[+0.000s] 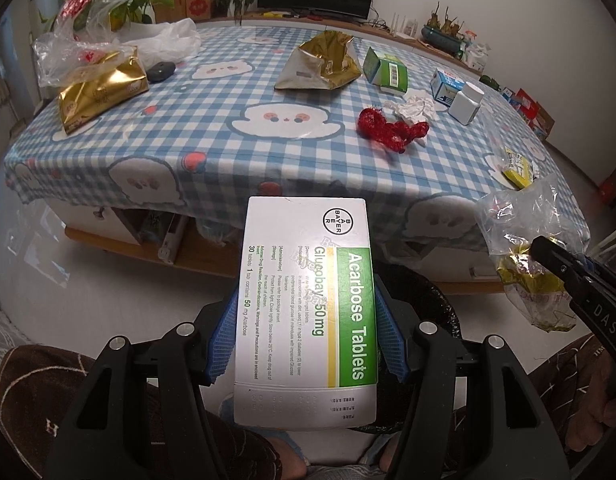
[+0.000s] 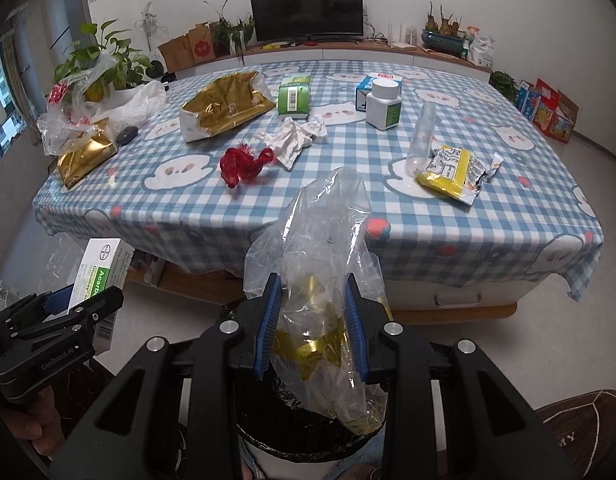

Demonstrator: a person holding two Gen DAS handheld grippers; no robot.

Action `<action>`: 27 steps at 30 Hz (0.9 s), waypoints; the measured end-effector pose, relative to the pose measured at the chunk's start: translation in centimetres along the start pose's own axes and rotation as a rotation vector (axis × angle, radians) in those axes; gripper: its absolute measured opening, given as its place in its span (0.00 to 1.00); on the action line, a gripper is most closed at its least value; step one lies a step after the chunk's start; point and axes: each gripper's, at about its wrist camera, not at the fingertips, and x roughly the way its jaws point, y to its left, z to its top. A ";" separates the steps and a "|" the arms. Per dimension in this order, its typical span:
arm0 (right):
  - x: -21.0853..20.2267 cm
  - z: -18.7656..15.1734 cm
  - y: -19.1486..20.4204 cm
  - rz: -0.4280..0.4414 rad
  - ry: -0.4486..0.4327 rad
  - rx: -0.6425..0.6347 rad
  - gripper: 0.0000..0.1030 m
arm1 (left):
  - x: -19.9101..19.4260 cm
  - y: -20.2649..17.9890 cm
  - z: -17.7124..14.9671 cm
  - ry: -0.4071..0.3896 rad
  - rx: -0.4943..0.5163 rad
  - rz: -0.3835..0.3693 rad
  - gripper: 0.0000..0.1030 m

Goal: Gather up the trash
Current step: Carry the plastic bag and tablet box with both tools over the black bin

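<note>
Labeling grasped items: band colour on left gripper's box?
Green band on white tablet box, clearest in left wrist view.

Right gripper (image 2: 312,322) clamped on a clear plastic bag (image 2: 319,264) with gold foil inside, above a black-lined bin (image 2: 308,432). Left gripper (image 2: 74,312) at lower left grips a medicine box (image 2: 102,270). Worktop (image 2: 188,200) carries scattered wrappers

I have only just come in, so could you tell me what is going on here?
A person is clearing trash off the table with two handheld grippers. The left gripper is shut on a pill box; the right gripper is shut on a plastic bag, hanging over a black-lined bin. On the table lie gold bags, a red net, tissue, a bottle and a yellow packet.
</note>
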 end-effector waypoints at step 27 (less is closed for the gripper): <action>9.6 -4.5 0.6 0.026 0.187 -0.028 0.29 | 9.5 0.2 -2.3 0.165 0.019 0.065 0.58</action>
